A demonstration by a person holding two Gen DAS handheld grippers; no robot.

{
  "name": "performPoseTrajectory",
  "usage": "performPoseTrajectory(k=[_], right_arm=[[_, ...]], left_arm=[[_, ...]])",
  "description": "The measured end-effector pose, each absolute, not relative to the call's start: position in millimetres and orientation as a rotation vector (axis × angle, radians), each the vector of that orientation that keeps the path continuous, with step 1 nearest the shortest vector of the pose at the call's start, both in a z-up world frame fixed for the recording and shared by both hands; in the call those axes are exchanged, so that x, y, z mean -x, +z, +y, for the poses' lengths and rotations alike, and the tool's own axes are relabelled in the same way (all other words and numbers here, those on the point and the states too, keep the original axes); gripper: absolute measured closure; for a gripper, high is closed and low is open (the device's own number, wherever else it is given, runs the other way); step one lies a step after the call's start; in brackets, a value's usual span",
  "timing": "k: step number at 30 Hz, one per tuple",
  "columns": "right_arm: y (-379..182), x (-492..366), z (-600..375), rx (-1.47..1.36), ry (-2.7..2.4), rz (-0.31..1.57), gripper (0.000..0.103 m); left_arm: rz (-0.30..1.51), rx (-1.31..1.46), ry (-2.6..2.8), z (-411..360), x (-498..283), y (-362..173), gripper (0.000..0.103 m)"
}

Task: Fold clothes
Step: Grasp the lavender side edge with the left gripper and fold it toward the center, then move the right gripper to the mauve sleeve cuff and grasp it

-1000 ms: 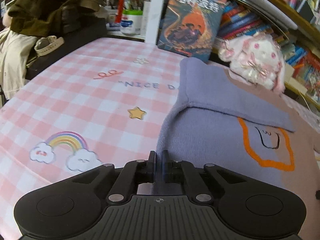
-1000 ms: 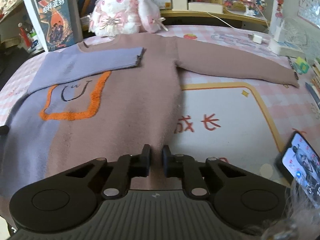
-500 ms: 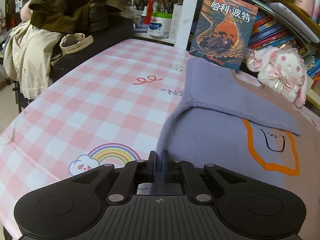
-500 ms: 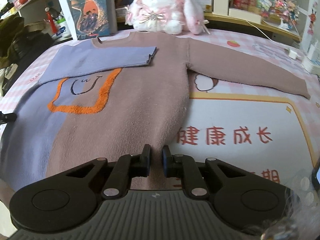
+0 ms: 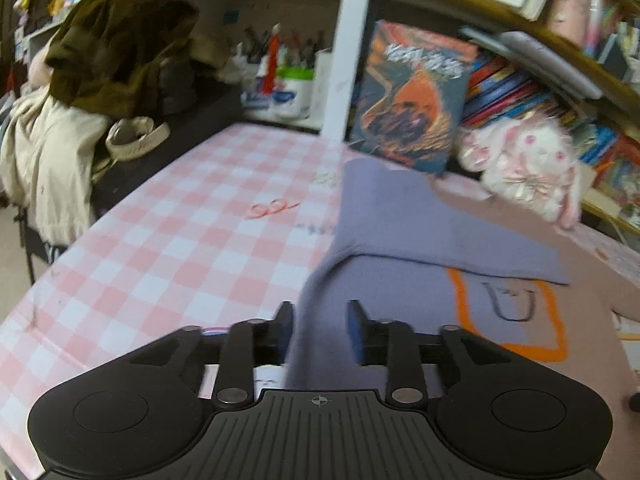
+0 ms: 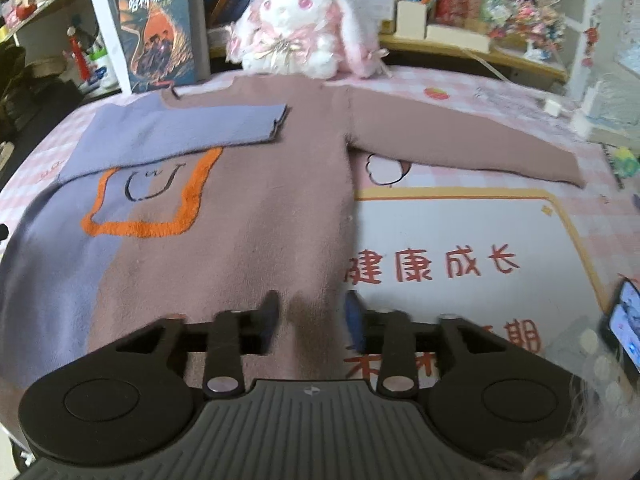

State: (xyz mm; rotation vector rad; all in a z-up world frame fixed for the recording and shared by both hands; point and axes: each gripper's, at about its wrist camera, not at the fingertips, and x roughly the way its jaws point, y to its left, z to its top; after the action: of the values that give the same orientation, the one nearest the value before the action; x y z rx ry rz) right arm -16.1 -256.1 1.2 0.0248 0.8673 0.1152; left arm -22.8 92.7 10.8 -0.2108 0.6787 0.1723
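Observation:
A purple and mauve sweater (image 6: 248,216) with an orange outlined patch lies flat on the table. Its purple sleeve (image 6: 180,132) is folded across the chest. Its mauve sleeve (image 6: 460,148) stretches out to the right. My left gripper (image 5: 320,326) is open, its jaws either side of the sweater's purple left hem edge (image 5: 320,320). My right gripper (image 6: 312,314) is open over the mauve right hem corner, with the cloth lying between the jaws. The sweater also shows in the left wrist view (image 5: 400,248).
A pink checked tablecloth (image 5: 192,240) covers the table. A book (image 6: 160,32) and a white plush rabbit (image 6: 304,28) stand at the far edge by the bookshelves. A phone (image 6: 624,328) lies at the right. Clothes (image 5: 80,100) hang at the left.
Both grippers have opened and let go of the sweater's hem, which they were pinching before. The hem now lies on the table between the jaws.

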Motion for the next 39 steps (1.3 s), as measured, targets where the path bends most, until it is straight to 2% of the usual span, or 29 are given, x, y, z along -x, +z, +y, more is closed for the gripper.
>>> performPoseTrajectory(k=[1,2,3,6,9,14,20,25,32,34,37,39], right_arm=[[3.4,19.4,-255.5,-0.024,0.104,0.856,0.055],[5.3,23.1,-254.9,-0.023,0.091,0.847,0.047],[7.0,26.8,-254.1,-0.021,0.078,0.838,0.038],[9.1,38.4,-252.7,-0.022,0.042,0.826,0.025],[8.9,50.2,-252.2,-0.03,0.004,0.827,0.017],[9.4,71.4,-253.8,-0.034,-0.043,0.831,0.013],[11.3,94.3,-261.0,-0.036,-0.102,0.829,0.013],[12.8,103.2,-268.5,-0.044,-0.132,0.824,0.013],[12.9,101.2,-277.9,-0.051,-0.13,0.817,0.013],[12.6,97.3,-281.7,-0.052,-0.122,0.816,0.013],[11.5,90.1,-288.6,-0.057,-0.108,0.819,0.013],[11.3,83.5,-295.6,-0.061,-0.099,0.818,0.013]], left_arm=[[0.671,0.202,0.159,88.7,24.8,13.1,0.058],[0.664,0.193,0.146,84.8,26.8,15.4,0.05],[0.66,0.183,0.132,80.2,30.1,16.3,0.047],[0.668,0.162,0.085,68.0,39.7,14.7,0.036],[0.685,0.149,0.053,57.5,48.5,8.3,0.029],[0.71,0.159,0.019,45.2,61.3,-2.7,0.02],[0.703,0.124,-0.035,23.1,70.7,-10.1,0.02],[0.572,0.098,0.007,13.0,80.4,-6.4,0.02],[0.28,0.006,0.098,-1.0,95.9,6.4,0.02],[0.279,0.014,0.078,-5.1,91.6,11.2,0.018],[0.423,0.098,-0.002,-7.7,79.8,12.1,0.009],[0.477,0.127,-0.014,-14.2,76.5,8.6,0.009]])
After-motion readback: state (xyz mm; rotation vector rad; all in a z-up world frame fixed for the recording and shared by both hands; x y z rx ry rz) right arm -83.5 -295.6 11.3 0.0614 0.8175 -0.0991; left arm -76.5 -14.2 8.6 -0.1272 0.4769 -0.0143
